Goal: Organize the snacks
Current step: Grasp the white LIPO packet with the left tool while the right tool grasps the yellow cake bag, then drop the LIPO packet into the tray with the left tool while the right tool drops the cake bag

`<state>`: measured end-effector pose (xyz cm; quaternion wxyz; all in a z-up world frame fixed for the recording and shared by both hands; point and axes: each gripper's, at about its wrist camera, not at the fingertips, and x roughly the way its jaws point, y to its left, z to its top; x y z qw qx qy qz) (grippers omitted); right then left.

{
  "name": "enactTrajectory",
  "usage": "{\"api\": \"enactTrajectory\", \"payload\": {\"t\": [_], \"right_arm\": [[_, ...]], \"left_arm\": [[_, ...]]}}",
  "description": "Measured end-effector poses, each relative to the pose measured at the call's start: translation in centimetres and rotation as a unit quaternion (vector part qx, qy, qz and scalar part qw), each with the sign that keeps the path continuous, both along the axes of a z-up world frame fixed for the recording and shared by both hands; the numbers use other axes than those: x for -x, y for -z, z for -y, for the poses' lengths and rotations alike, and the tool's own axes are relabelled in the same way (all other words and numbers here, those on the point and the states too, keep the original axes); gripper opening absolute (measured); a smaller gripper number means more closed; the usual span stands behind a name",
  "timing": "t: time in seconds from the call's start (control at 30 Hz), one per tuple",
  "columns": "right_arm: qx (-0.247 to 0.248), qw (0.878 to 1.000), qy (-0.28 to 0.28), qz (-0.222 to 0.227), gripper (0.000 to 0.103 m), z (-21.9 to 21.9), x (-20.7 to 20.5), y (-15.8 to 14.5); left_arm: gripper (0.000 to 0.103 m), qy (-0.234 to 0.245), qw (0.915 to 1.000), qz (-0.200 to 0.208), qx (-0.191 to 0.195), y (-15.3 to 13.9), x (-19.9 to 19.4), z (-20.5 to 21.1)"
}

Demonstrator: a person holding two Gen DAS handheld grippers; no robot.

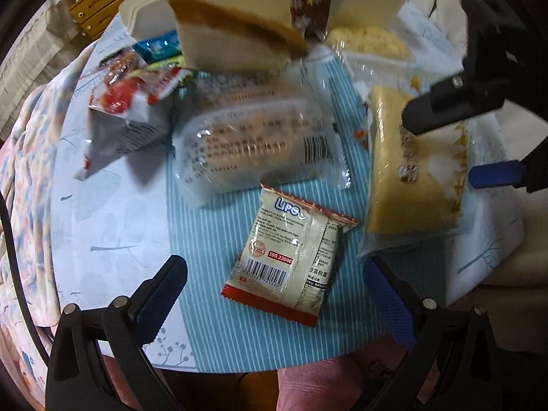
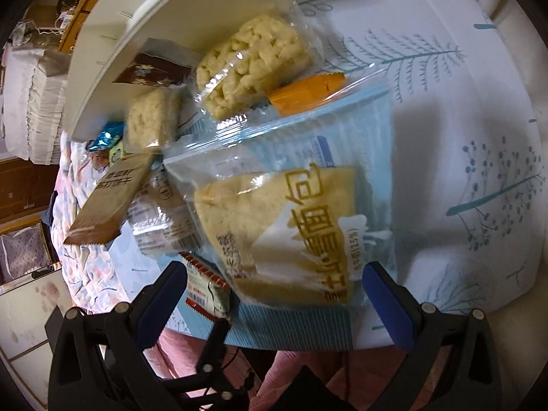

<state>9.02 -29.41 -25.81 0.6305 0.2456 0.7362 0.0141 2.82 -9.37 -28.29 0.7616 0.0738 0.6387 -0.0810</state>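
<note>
Snack packets lie on a blue striped mat [image 1: 205, 274] in front of a white bin [image 1: 239, 7]. A cream and red Lipo packet [image 1: 291, 257] lies flat just ahead of my left gripper [image 1: 274, 294], which is open and holds nothing. To its right is a clear packet with a yellow cake [image 1: 404, 178]. My right gripper [image 1: 445, 147] hangs over that packet with its fingers wide apart. In the right wrist view the yellow cake packet [image 2: 274, 226] sits between the fingers of my open right gripper [image 2: 275, 299], and the Lipo packet [image 2: 205, 287] is by the left finger.
A big clear tray packet [image 1: 253, 144], a red and white bag [image 1: 126, 102], a brown and cream packet [image 1: 233, 37] and a puffed rice bar [image 2: 253, 65] crowd the mat. An orange packet [image 2: 308, 92] lies by the bin [image 2: 113, 51]. A wooden drawer unit [image 1: 96, 7] stands behind.
</note>
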Motion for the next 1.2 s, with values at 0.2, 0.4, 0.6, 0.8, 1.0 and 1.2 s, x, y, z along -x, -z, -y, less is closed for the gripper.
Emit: {"api": "enactTrajectory", "payload": {"t": [0.2,0.4,0.6,0.8,1.0,1.2], "right_arm": [[0.036,0.999,-0.006,-0.023,0.103,-1.0,-0.6,1.5],[0.053,0.998,-0.010,-0.026,0.103,-1.7,-0.8,1.6],[0.043,0.999,-0.005,-0.026,0.099,-2.2,-1.3,1.6],[0.022,0.999,0.005,-0.026,0.092,-0.8,-1.3,1.6],[-0.009,0.999,0.035,-0.037,0.087,1.9,-1.0,1.2],[-0.024,0.997,0.068,-0.026,0.085,4.6,-0.5,0.0]], "left_arm": [[0.089,0.016,0.9997,-0.015,-0.014,2.3,0.3,1.0],[0.081,0.031,0.9994,-0.007,-0.012,3.4,1.0,2.0],[0.063,0.043,0.9990,-0.004,0.007,2.9,1.1,2.9],[0.051,0.043,0.9991,-0.002,0.007,2.2,1.2,3.7],[0.044,0.036,0.9991,-0.023,0.003,1.1,0.2,3.1],[0.044,0.022,0.9984,-0.049,0.017,0.6,-1.1,2.8]]}}
